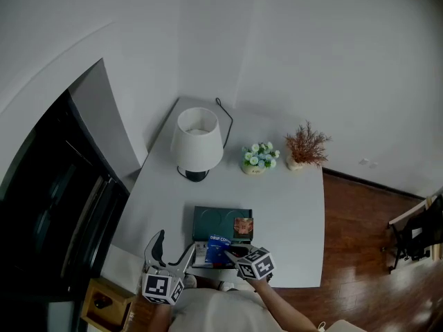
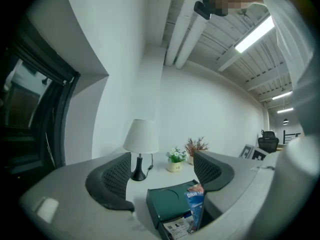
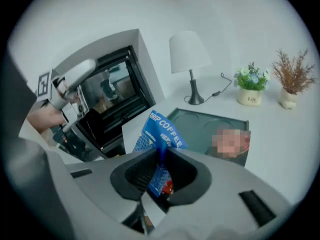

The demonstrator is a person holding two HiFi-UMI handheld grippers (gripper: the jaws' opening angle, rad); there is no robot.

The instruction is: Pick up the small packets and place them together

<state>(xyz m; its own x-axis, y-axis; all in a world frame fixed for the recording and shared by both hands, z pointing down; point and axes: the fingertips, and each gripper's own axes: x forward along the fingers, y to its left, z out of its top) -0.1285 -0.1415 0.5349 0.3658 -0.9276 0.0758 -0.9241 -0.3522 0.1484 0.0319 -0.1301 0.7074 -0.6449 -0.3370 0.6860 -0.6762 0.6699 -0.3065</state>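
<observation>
A blue drip-coffee packet (image 1: 217,248) stands up at the near edge of the white table (image 1: 291,206), in front of a dark green box (image 1: 220,222). My right gripper (image 1: 232,257) is shut on it; in the right gripper view the packet (image 3: 162,130) is pinched upright between the two pads of that gripper (image 3: 160,171). A second small packet with a reddish picture (image 1: 243,226) lies on the box's right part. My left gripper (image 1: 172,252) hangs open to the packet's left, nothing between its fingers (image 2: 112,181). A white printed leaflet (image 2: 177,227) lies under the blue packet (image 2: 196,205).
At the back of the table stand a white lamp (image 1: 197,140) with its cable, a small pot of flowers (image 1: 259,156) and a dried plant (image 1: 305,146). A black cabinet (image 1: 55,206) flanks the table's left. Wooden floor (image 1: 374,254) lies to the right.
</observation>
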